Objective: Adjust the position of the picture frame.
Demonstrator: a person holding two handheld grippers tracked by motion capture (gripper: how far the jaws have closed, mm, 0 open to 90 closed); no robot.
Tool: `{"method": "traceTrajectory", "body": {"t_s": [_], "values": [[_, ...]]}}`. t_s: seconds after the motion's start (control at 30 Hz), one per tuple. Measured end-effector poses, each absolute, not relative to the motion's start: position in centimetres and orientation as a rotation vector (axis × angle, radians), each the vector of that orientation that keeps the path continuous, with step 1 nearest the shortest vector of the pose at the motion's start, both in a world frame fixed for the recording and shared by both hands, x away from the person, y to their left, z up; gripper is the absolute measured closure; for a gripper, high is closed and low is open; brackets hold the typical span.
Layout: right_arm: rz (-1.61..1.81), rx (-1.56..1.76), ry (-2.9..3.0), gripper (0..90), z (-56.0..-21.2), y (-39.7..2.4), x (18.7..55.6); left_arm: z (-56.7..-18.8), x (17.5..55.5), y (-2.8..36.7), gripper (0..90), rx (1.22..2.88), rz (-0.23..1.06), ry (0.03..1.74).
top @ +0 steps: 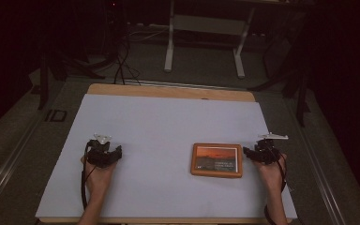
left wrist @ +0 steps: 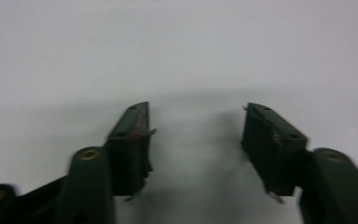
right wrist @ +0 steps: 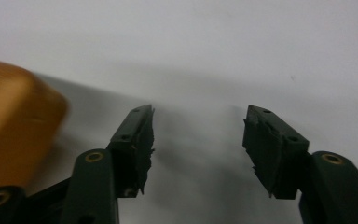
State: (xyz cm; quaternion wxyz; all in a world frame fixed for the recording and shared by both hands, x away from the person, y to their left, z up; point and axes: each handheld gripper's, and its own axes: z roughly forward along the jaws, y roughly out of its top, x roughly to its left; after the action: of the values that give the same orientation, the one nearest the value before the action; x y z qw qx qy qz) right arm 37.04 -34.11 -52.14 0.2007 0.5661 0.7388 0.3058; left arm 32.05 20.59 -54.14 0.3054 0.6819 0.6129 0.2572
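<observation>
Right hand-held black gripper (top: 255,153) sits just beside right short edge of flat orange-framed rectangular picture (top: 216,160), long axis across table (frame corner looms left in right gripper view (right wrist: 14,121)). Jaws spread wide, gripping nothing. Farther left, left black gripper (top: 110,154) well apart from frame, likewise agape, empty, over white tabletop sheet (top: 168,122).

Frame (top: 216,160) on the mat (top: 168,122)
Right gripper (top: 249,152) just right of the frame; left gripper (top: 117,153) well left of it.
</observation>
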Motion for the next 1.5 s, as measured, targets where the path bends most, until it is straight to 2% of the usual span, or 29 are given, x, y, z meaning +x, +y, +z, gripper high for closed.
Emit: {"method": "traceTrajectory", "body": {"t_s": [0.27, 0.7, 1.03, 1.5], "values": [[1.016, 1.563, 2.071, 43.2, -50.6, -33.9, 36.6, -53.4, 31.6, 19.9, 44.1, 1.787, 0.651, 1.503], [1.228, 1.549, 2.104, 41.6, -48.7, -33.9, 35.8, -53.3, 31.5, 19.0, 44.0, 1.834, 0.637, 1.429], [1.277, 1.552, 2.261, 34.9, -49.8, -32.5, 36.2, -53.3, 31.6, 18.9, 43.7, 1.857, 0.646, 1.427], [1.365, 1.636, 2.373, 33.0, -51.4, -32.0, 36.9, -53.3, 31.5, 18.3, 43.2, 1.895, 0.661, 1.374]]}}
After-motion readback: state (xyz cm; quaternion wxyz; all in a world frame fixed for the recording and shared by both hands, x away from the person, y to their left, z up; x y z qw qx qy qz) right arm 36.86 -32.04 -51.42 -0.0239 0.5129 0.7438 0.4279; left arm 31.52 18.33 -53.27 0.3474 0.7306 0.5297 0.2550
